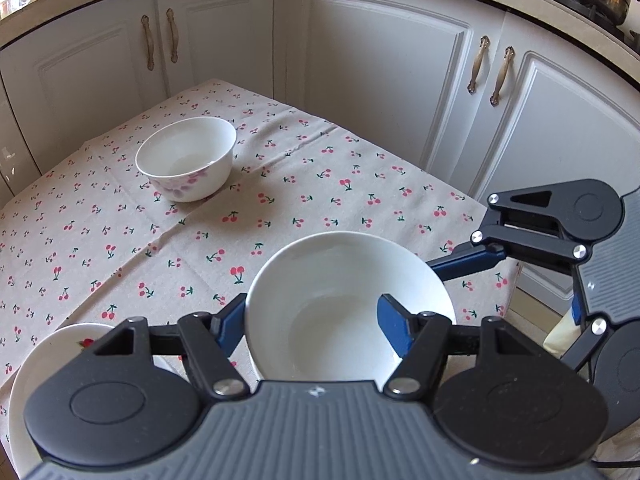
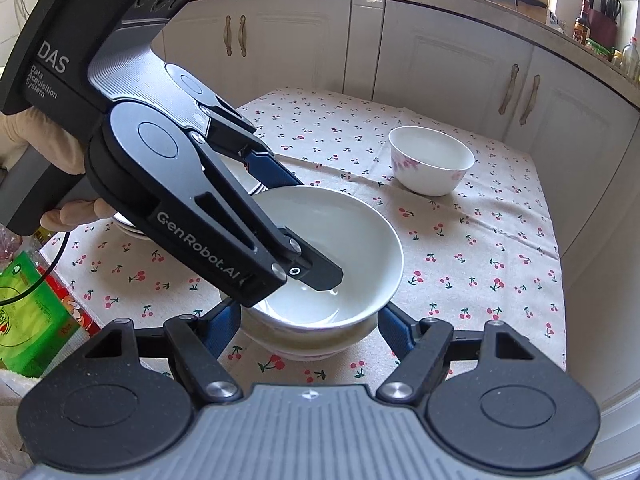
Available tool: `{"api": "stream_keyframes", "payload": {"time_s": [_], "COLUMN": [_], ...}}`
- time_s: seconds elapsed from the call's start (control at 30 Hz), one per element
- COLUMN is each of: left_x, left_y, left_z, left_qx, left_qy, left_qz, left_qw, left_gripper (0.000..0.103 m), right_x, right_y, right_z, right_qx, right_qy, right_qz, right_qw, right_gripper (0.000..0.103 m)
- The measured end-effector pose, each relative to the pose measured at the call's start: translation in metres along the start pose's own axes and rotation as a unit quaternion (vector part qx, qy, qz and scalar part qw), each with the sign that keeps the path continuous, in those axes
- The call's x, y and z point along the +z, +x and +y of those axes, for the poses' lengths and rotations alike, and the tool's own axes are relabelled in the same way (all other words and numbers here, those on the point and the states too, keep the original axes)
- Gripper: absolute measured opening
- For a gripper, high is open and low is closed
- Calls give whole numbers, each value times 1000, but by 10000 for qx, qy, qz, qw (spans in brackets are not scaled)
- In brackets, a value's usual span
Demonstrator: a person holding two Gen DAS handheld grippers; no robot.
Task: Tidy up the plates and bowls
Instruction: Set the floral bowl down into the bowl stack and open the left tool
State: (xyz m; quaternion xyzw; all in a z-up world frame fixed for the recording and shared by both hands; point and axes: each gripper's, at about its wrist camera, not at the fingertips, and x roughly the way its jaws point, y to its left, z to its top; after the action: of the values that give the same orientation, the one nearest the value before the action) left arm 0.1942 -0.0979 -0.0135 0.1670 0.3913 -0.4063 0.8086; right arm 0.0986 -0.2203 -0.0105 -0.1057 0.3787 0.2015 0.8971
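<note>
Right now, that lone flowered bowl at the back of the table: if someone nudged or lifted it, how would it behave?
The flowered bowl looks like glazed ceramic, so probably stiff, breakable and rather slippery under the fingers. It stands upright and is deep, with a base narrower than its rim, so a push near the rim might tip it. The tablecloth beneath it is creased, so it may drag rather than slide cleanly.

near bowl (image 2: 320, 264) on tablecloth (image 2: 460, 240), far bowl (image 2: 432, 164) behind
</note>
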Motion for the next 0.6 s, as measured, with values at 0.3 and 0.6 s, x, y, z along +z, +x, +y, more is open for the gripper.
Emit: {"api": "stream_keyframes", "payload": {"time_s": [0.3,0.6], "left_x": [0,1], "left_y": [3,1], "left_z": [2,2], "left_qx": [-40,-54], "left_qy": [-48,16], "left_qz": [-15,-122], "left_qw": [10000,9999], "left_gripper": [68,69], "right_x": [0,0], "right_y": [1,1], "right_z": [-3,-2], "right_qx": [46,35], "right_qy": [83,76], "right_qz": [-9,-89], "right_qw": [10000,9999], "right_gripper": [80,89]}}
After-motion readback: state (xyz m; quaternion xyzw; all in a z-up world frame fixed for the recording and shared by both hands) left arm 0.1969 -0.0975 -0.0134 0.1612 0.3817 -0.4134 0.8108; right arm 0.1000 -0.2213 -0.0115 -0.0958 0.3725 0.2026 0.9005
